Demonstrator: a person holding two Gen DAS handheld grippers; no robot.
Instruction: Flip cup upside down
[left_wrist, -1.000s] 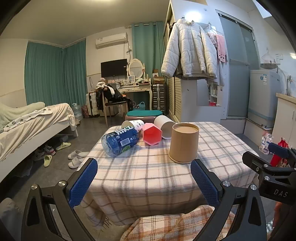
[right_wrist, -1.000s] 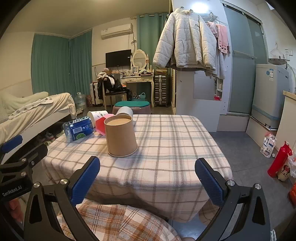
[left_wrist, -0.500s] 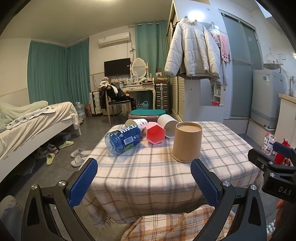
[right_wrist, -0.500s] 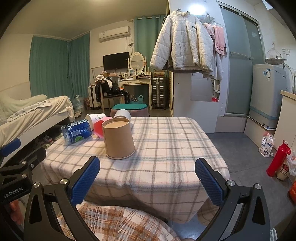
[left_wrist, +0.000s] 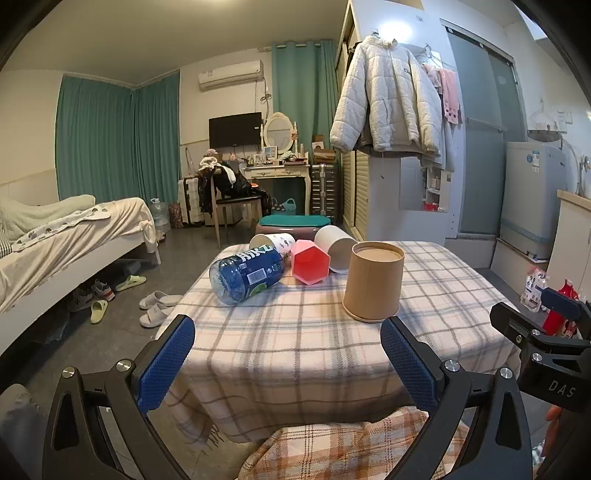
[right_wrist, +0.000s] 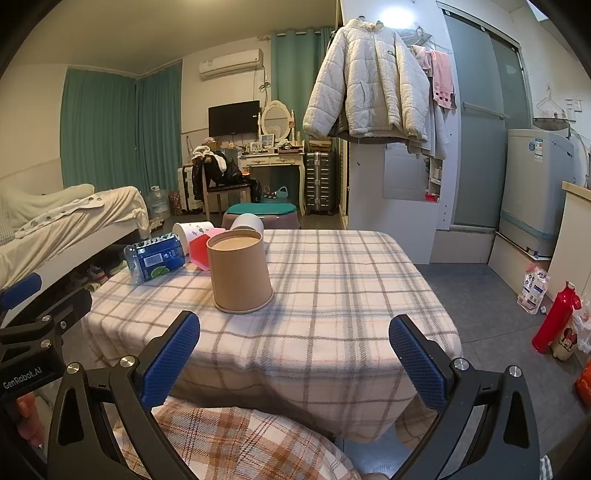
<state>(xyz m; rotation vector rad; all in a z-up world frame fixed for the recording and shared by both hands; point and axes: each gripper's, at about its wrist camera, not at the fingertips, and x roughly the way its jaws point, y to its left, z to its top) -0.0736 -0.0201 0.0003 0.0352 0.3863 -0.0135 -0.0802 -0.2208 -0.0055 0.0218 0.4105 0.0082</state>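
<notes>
A brown paper cup (left_wrist: 373, 282) stands upside down on the plaid tablecloth (left_wrist: 303, 332), wide rim down; it also shows in the right wrist view (right_wrist: 240, 275). My left gripper (left_wrist: 288, 365) is open and empty, held off the table's near edge, well short of the cup. My right gripper (right_wrist: 295, 363) is open and empty, also off the near edge, with the cup ahead to its left. The right gripper's body shows at the right edge of the left wrist view (left_wrist: 546, 354).
Behind the brown cup lie a blue bottle (left_wrist: 247, 275), a pink hexagonal cup (left_wrist: 310, 262), a white cup (left_wrist: 334, 249) and a patterned paper cup (left_wrist: 271, 243), all on their sides. A red flask (right_wrist: 554, 317) stands on the floor at right. A bed (left_wrist: 55, 243) is at left.
Both grippers have drawn back slightly and risen; the table and cup sit a little lower and farther in both views. The cup has not moved.
</notes>
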